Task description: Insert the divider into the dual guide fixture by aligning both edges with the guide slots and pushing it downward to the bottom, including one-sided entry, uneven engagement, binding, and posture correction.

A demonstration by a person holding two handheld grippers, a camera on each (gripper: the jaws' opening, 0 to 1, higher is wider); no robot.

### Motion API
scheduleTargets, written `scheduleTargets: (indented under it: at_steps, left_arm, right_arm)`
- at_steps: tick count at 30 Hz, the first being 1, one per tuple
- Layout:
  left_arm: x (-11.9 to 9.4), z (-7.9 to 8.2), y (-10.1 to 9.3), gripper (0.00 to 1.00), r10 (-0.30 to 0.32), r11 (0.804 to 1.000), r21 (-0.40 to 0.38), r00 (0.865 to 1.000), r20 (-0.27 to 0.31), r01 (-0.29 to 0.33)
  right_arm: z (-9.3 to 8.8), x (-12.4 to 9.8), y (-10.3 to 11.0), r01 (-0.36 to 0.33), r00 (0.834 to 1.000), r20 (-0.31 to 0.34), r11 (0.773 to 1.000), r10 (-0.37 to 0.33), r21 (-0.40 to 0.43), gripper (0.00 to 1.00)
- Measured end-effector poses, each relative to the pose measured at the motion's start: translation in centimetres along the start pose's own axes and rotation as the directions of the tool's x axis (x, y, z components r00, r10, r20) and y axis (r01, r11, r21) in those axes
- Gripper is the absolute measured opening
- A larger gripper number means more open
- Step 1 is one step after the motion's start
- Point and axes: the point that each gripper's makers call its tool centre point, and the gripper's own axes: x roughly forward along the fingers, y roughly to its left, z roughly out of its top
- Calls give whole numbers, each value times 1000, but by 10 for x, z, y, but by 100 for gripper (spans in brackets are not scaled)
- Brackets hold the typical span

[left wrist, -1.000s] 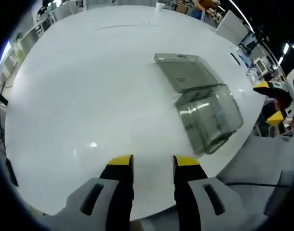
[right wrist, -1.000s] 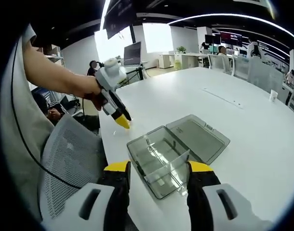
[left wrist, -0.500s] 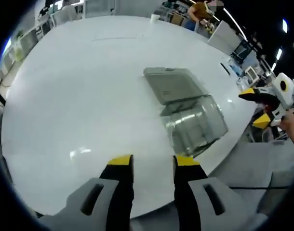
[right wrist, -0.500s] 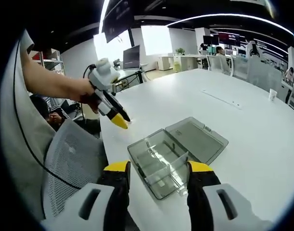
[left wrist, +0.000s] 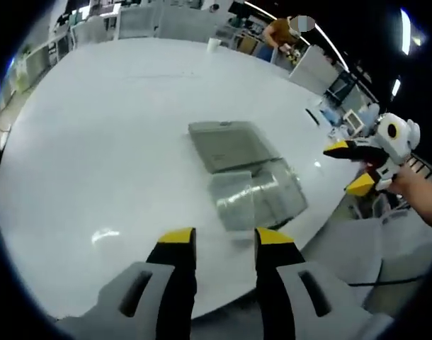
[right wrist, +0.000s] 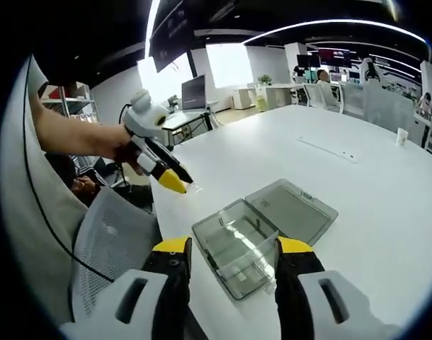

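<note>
Left gripper [right wrist: 175,183]: rises and tilts over 1.0 s, yellow tips now above the table edge [right wrist: 166,212], pointing toward the clear box [right wrist: 237,248].
Right gripper [left wrist: 354,168]: shows more fully at the right of the left gripper view, with the hand [left wrist: 421,202] behind it.

Your left gripper view is smeared by motion: the clear box [left wrist: 255,198] on the table [left wrist: 95,142] blurs so much that you cannot make out its inner walls, guide slots or any divider. In your right gripper view the box [right wrist: 237,244] is sharper, yet its near corner sits behind your right gripper's fingers [right wrist: 294,248], and whether a divider stands inside cannot be told. The left gripper [right wrist: 175,183] there shows its 2 yellow tips overlapping, so their gap is unreadable. The people at the far desks [right wrist: 322,74] are too small to describe.
</note>
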Motion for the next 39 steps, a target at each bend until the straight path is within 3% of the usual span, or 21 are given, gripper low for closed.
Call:
scheduleTargets:
  at_steps: [7, 16, 26, 39]
  left_arm:
    - [-5, 9, -23, 29, -83, 997, 15, 996, 42, 82]
    - [-8, 18, -41, 29, -146, 989, 30, 987, 67, 145]
    - [-11, 26, -65, 29, -252, 968, 33, 962, 109, 250]
    - [-11, 27, -85, 29, -337, 941, 49, 933, 125, 334]
  right_arm:
    - [9, 2, 5, -31, 999, 13, 1000, 31, -1, 43]
    - [19, 4, 12, -70, 997, 37, 997, 70, 11, 44]
    - [34, 2, 23, -138, 987, 91, 989, 133, 47, 44]
    - [47, 0, 31, -211, 969, 151, 973, 195, 93, 43]
